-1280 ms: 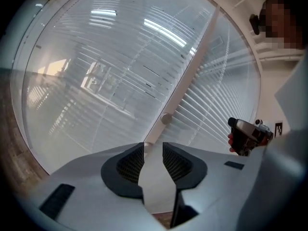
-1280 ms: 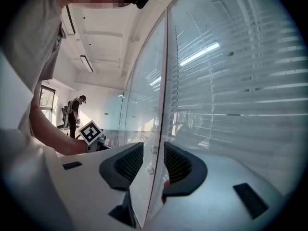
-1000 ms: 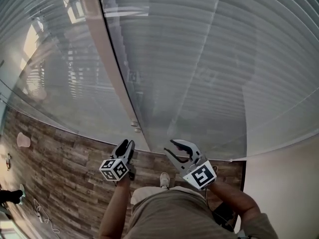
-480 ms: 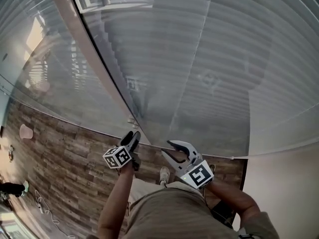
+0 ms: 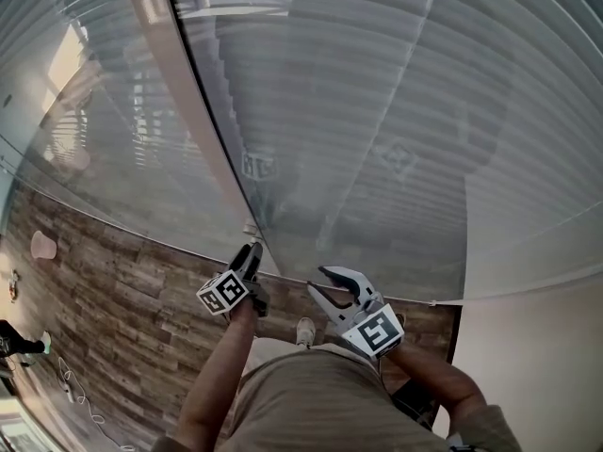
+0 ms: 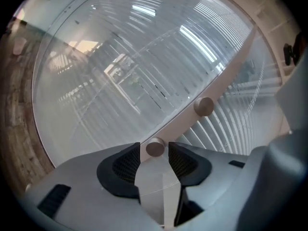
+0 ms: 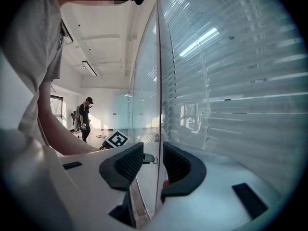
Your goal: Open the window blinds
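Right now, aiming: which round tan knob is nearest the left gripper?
The round tan knob between the left gripper's jaws, which just opened; the other knob sits farther along the beige frame.

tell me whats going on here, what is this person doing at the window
A person stands at a glass wall with blinds behind the pane, holding a tool in each hand. The left tool is up against the frame post, with a round knob between its pads. Its jaws have just been opening and do not look clamped on the knob. The right tool hangs beside it, open and empty. The blinds are down.
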Tool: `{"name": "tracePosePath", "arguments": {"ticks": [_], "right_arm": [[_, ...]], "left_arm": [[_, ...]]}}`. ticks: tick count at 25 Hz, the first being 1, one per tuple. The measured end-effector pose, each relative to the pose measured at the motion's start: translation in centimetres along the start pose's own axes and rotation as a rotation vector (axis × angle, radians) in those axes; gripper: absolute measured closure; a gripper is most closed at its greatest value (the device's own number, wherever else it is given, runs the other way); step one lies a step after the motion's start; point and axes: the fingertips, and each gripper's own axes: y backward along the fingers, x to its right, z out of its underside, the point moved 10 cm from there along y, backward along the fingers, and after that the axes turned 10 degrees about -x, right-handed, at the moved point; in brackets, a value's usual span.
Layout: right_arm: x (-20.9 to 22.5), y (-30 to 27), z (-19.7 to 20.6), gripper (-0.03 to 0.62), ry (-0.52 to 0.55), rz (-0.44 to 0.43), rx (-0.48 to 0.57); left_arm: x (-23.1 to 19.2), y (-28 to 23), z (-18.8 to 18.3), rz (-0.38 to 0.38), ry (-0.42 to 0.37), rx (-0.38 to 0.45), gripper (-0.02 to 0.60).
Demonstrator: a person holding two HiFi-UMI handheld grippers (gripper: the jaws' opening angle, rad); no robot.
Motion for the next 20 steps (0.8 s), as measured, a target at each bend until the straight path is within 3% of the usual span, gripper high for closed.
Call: {"name": "tracePosePath", "arguments": {"ticks": [5,20], "right_arm": [[0.4,0.4,-0.3,0.471,0.005,0.014,0.000],[1.5,1.1,0.0,0.471,0.014,0.013,-0.015]], "left_arm": [[-0.5,-0.3,0.1,0.046,0.084,0.009,0.390],[-0.2,-1.2,0.2,0.083,0.111,0.024,0.445]]}}
